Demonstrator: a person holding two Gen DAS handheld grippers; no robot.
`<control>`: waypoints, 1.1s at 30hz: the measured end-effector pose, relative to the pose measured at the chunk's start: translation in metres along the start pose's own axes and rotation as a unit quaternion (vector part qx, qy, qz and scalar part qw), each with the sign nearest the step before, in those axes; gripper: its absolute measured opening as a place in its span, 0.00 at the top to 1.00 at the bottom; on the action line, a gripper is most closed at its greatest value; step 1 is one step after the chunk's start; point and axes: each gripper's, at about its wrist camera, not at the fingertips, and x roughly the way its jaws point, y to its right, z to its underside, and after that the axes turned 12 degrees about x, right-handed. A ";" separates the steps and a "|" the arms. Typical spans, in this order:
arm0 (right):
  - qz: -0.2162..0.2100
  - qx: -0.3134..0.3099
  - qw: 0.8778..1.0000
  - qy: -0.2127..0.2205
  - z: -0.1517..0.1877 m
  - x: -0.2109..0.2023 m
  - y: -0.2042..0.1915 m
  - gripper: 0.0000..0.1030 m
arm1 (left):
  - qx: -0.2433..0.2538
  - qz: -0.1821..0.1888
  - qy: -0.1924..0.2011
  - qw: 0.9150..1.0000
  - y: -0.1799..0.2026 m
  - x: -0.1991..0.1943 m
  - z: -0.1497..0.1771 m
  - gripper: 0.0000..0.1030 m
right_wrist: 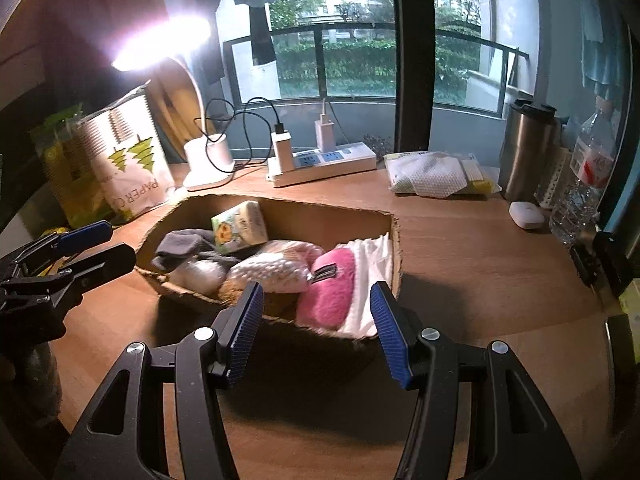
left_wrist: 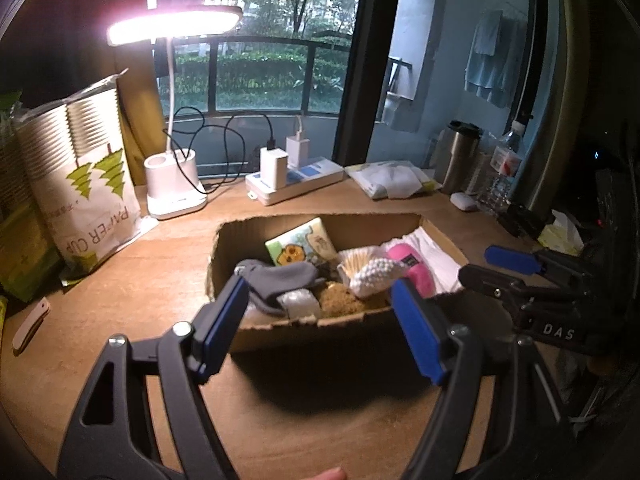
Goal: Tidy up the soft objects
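A shallow cardboard box (left_wrist: 280,226) (right_wrist: 280,216) sits mid-desk holding soft things: a grey sock (left_wrist: 280,278) (right_wrist: 184,246), a pink plush (left_wrist: 412,266) (right_wrist: 330,292), a white folded cloth (left_wrist: 438,254) (right_wrist: 374,276), a tissue pack (left_wrist: 302,242) (right_wrist: 240,226), a bag of cotton swabs (left_wrist: 366,270) (right_wrist: 266,270). My left gripper (left_wrist: 324,322) hangs open in front of the box's near wall, nothing between its blue pads. My right gripper (right_wrist: 318,330) is open too, near the box's right corner, empty. Each gripper shows at the other view's edge.
A lit desk lamp (left_wrist: 176,184) (right_wrist: 210,160), a paper-cup bag (left_wrist: 80,184) (right_wrist: 128,164), a power strip (left_wrist: 296,182) (right_wrist: 324,164), a packet of wipes (left_wrist: 390,180) (right_wrist: 436,178), a steel tumbler (left_wrist: 460,156) (right_wrist: 524,152), a water bottle (right_wrist: 584,180) and a small white case (right_wrist: 526,214) line the back.
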 end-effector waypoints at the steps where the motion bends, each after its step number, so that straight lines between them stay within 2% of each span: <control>1: -0.001 -0.001 1.000 0.001 0.002 -0.003 -0.002 0.43 | 0.000 0.001 0.001 1.000 0.001 -0.003 0.002 0.26; 18: -0.008 -0.025 0.999 0.024 0.029 -0.048 -0.031 0.43 | -0.004 0.002 0.020 1.000 0.010 -0.049 0.030 0.26; 19: -0.009 -0.025 0.999 0.026 0.031 -0.051 -0.032 0.43 | -0.004 0.000 0.023 1.000 0.011 -0.053 0.031 0.25; 22: -0.012 -0.026 0.999 0.034 0.033 -0.062 -0.035 0.43 | -0.001 0.001 0.031 1.000 0.013 -0.063 0.034 0.15; 25: -0.015 -0.025 0.998 0.046 0.036 -0.075 -0.036 0.43 | 0.004 -0.001 0.043 0.999 0.017 -0.077 0.037 0.13; 33: -0.024 -0.025 0.997 0.075 0.041 -0.111 -0.038 0.31 | 0.015 -0.011 0.065 0.998 0.026 -0.107 0.034 0.10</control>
